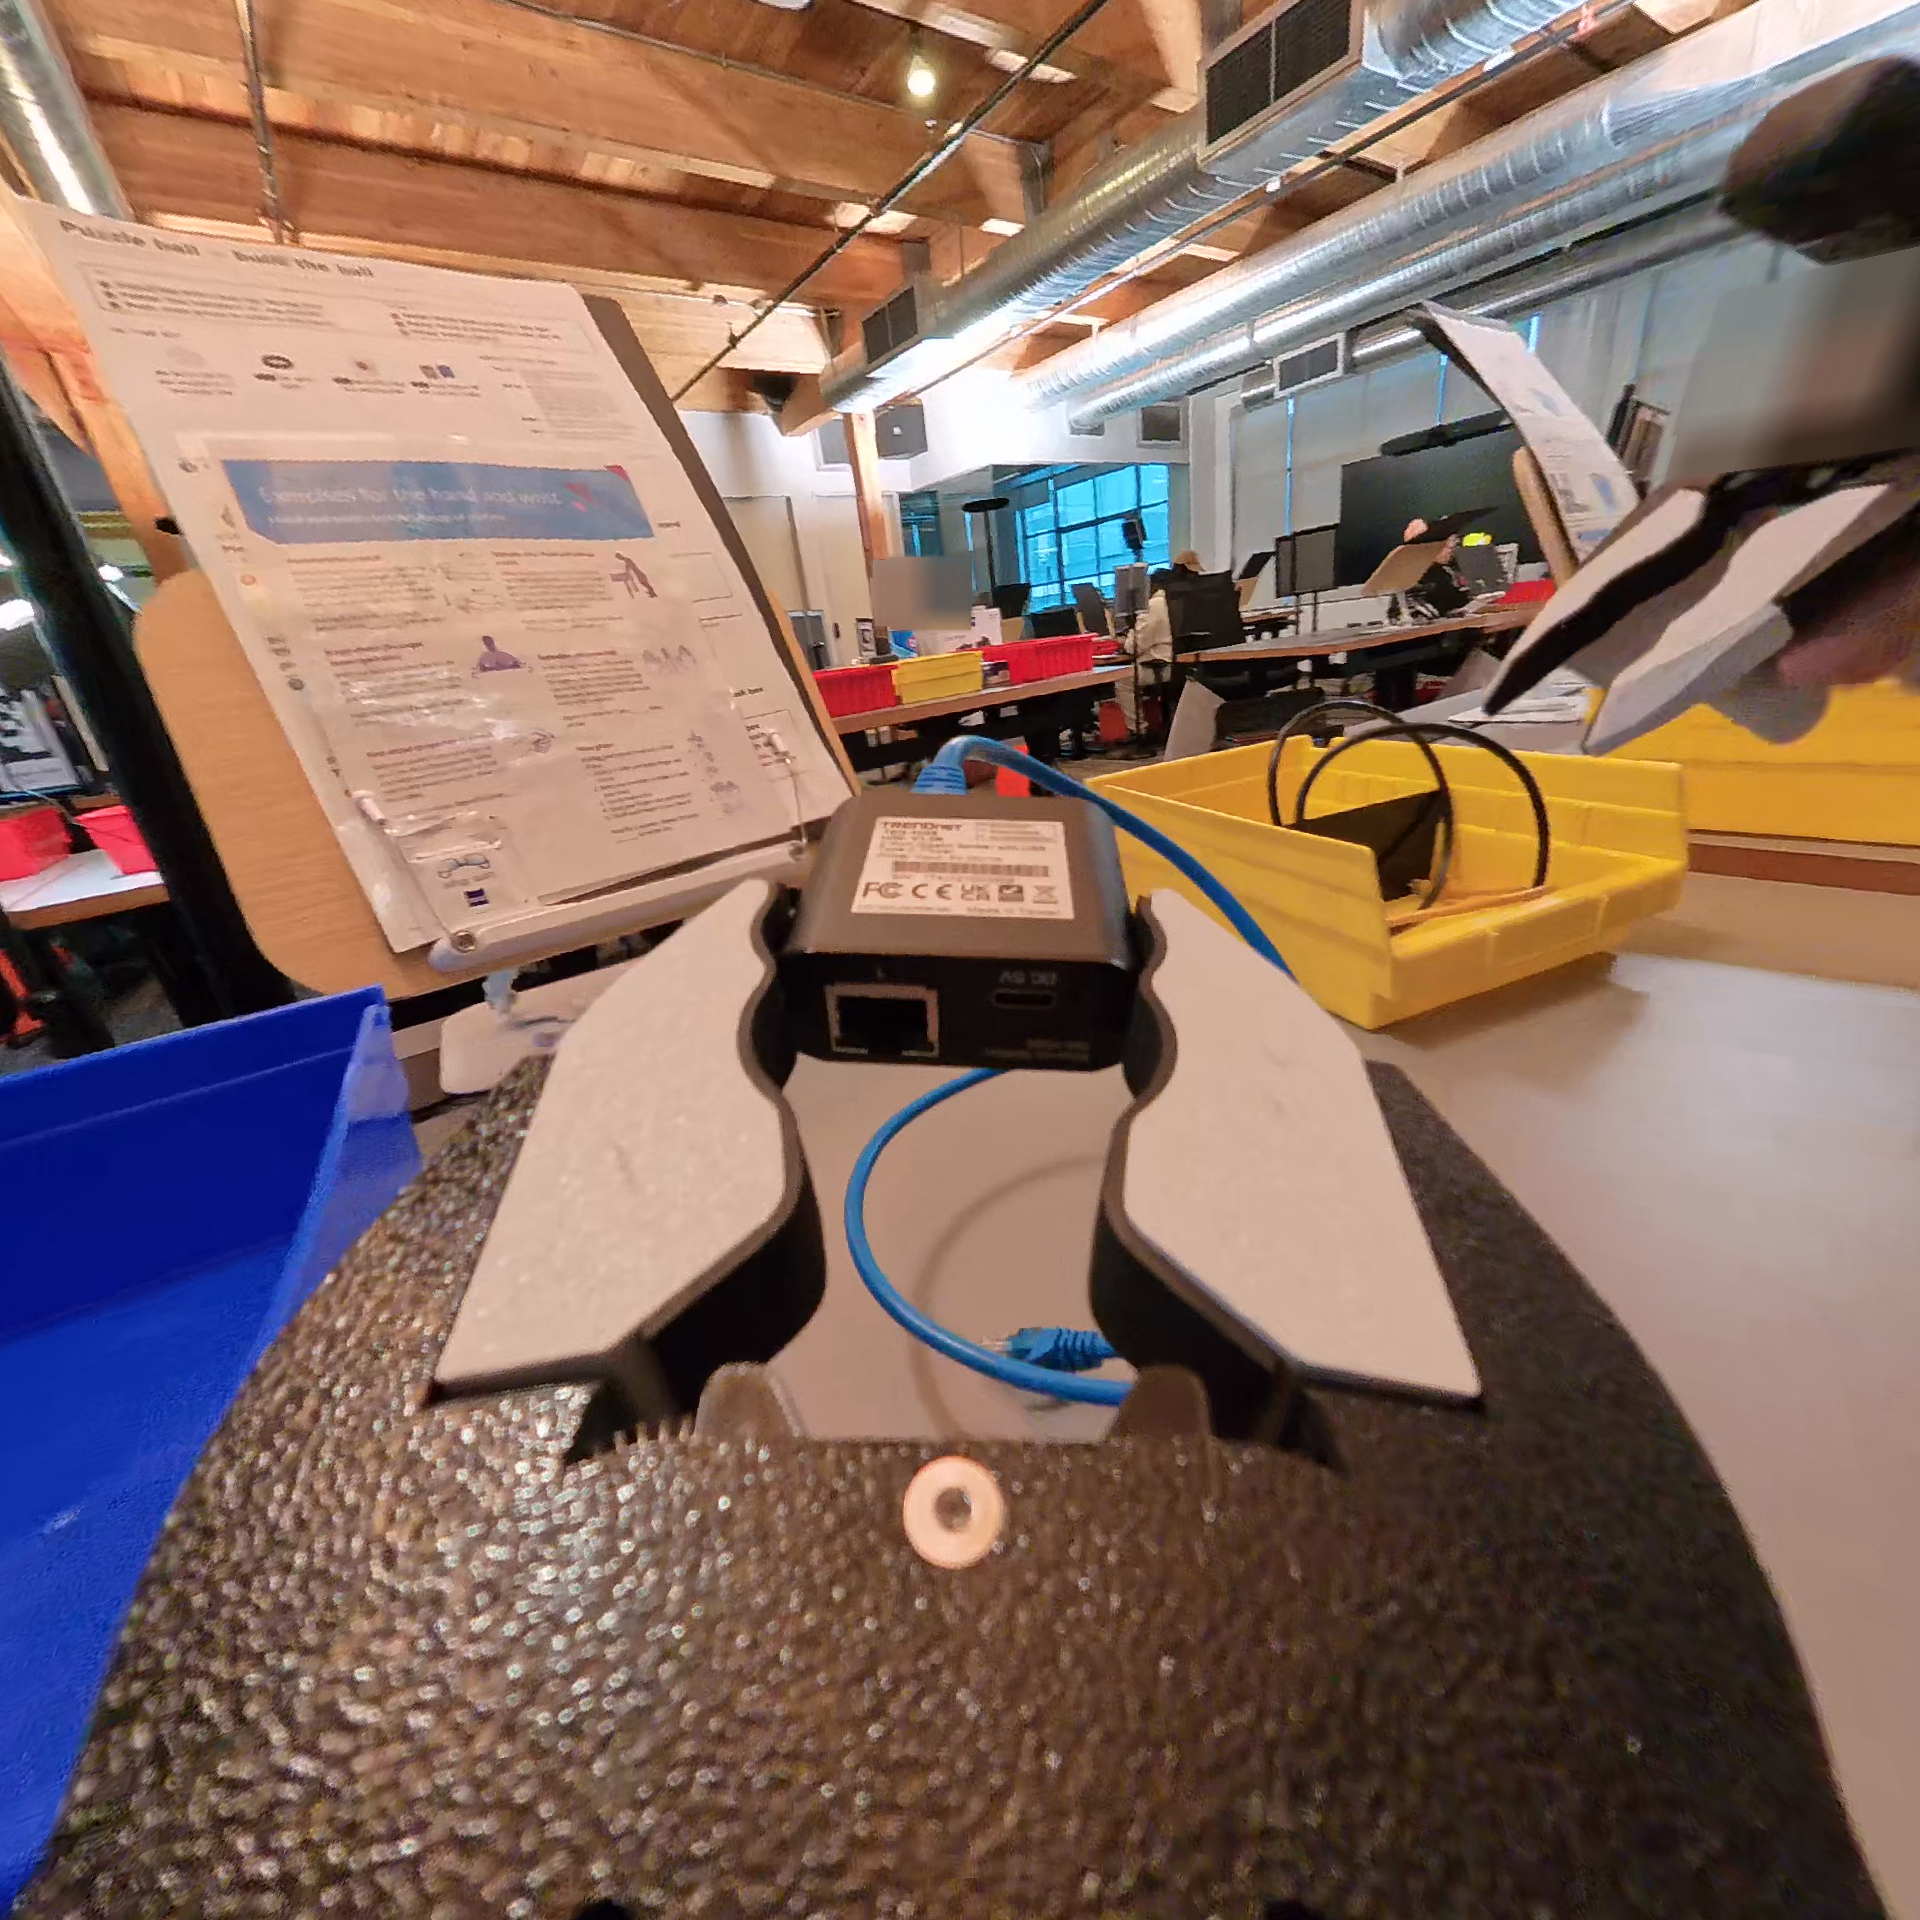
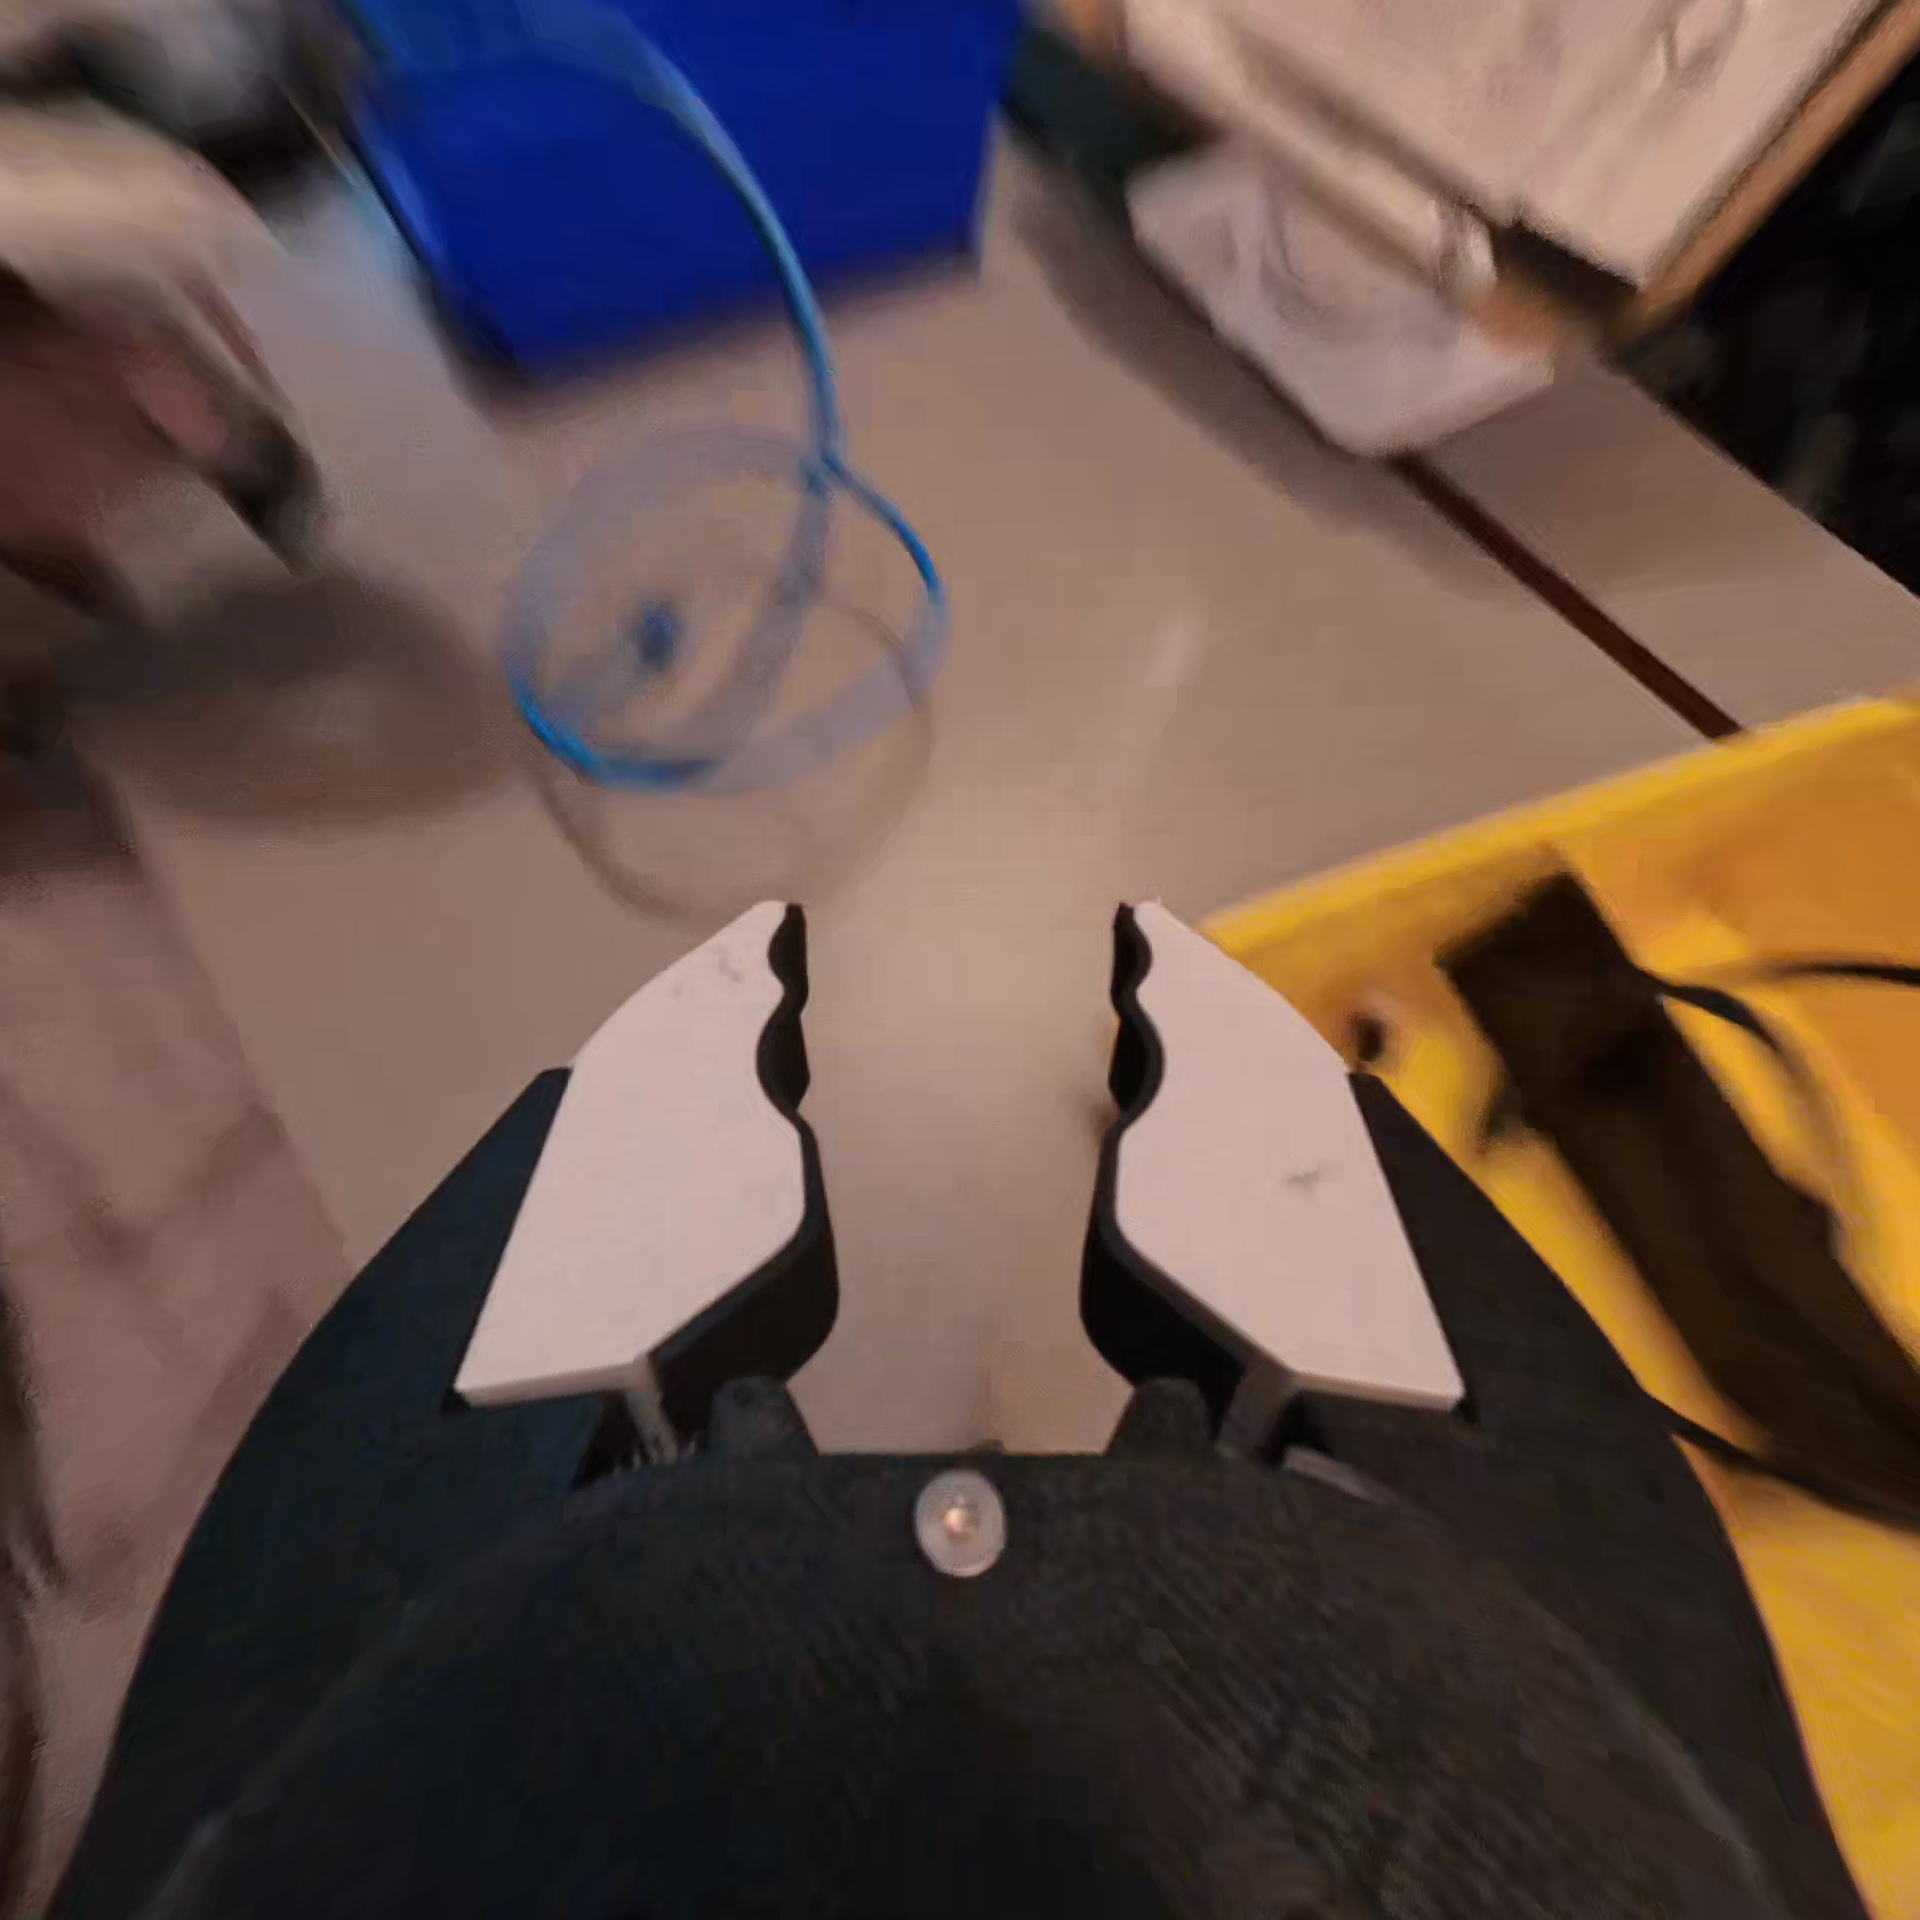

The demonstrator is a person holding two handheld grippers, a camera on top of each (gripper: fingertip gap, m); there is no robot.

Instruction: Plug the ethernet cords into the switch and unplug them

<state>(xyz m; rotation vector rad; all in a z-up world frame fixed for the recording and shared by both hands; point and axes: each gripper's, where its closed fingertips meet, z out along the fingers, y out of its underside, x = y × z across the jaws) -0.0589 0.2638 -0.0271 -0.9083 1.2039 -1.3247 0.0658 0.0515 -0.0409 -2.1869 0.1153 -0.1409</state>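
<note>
My left gripper (image 1: 954, 914) is shut on a small black switch (image 1: 954, 935) and holds it above the grey table. Its near face shows an empty ethernet port (image 1: 883, 1021). A blue ethernet cord (image 1: 1174, 862) is plugged into its far side and loops down to the table, where its free plug (image 1: 1055, 1347) lies under the switch. My right gripper (image 2: 958, 914) is open and empty above the table; it also shows in the left wrist view (image 1: 1538, 717) at the upper right. The blurred blue cord loop (image 2: 727, 613) lies ahead of it.
A yellow bin (image 1: 1455, 894) with a black adapter and black cable stands to the right, also in the right wrist view (image 2: 1558, 1039). A blue bin (image 1: 156, 1195) is at the left. A tilted board with papers (image 1: 436, 623) stands behind.
</note>
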